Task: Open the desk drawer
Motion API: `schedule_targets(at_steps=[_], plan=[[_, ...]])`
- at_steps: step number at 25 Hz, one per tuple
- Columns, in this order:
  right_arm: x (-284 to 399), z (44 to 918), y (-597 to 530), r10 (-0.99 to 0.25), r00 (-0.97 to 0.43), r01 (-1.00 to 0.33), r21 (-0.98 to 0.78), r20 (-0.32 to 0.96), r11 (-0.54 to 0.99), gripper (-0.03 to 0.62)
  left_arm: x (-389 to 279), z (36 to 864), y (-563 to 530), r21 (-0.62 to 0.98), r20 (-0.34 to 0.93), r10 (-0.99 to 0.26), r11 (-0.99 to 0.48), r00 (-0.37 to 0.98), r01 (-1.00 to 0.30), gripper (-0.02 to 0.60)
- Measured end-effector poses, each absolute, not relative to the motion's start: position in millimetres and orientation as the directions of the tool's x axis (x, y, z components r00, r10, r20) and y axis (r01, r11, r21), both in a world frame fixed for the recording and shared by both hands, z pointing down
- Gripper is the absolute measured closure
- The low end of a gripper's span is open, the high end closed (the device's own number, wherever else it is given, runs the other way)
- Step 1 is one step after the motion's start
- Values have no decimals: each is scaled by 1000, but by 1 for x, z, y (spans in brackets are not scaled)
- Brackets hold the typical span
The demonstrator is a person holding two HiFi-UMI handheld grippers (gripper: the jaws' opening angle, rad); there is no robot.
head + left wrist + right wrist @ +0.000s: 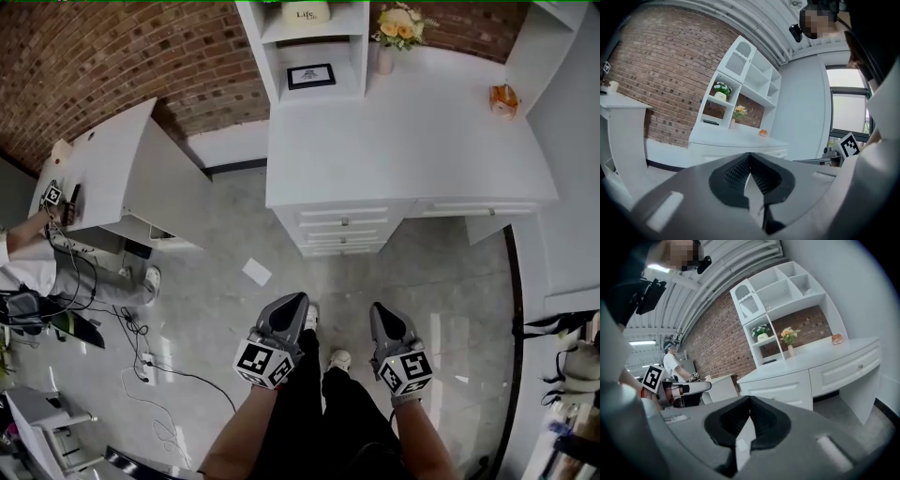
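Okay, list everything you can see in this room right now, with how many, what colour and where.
Desk: one, white, ahead, against the brick wall.
Drawers: a closed stack, white, under the desk; one wider drawer to its right.
Shelf unit: one, white, on the desk's back left.
Framed picture: one, black frame, on a shelf.
Vase of flowers: one, white with yellow blooms, beside the shelves.
Small orange object: one, at the desk's right end.
Second desk: one, white, at left.
Paper: one, white, on the floor.
Cables: several, on the floor at left.
Another person: one, white top, far left.
Left gripper: grey, fingers together, empty.
Right gripper: grey, fingers together, empty.
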State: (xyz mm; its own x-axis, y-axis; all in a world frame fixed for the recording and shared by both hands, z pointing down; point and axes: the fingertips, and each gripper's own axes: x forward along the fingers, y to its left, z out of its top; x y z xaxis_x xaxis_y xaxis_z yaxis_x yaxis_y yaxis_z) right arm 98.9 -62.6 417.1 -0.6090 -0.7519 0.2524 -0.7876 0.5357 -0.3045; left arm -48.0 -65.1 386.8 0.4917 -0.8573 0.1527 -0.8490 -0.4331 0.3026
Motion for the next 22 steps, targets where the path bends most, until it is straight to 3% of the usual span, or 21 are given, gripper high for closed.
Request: schedule_targets(at_steps=[22], plan=[[47, 511, -180, -786, -553, -827, -298, 276, 477, 591, -49, 497, -192, 351, 181, -768, -533, 614, -770, 578]])
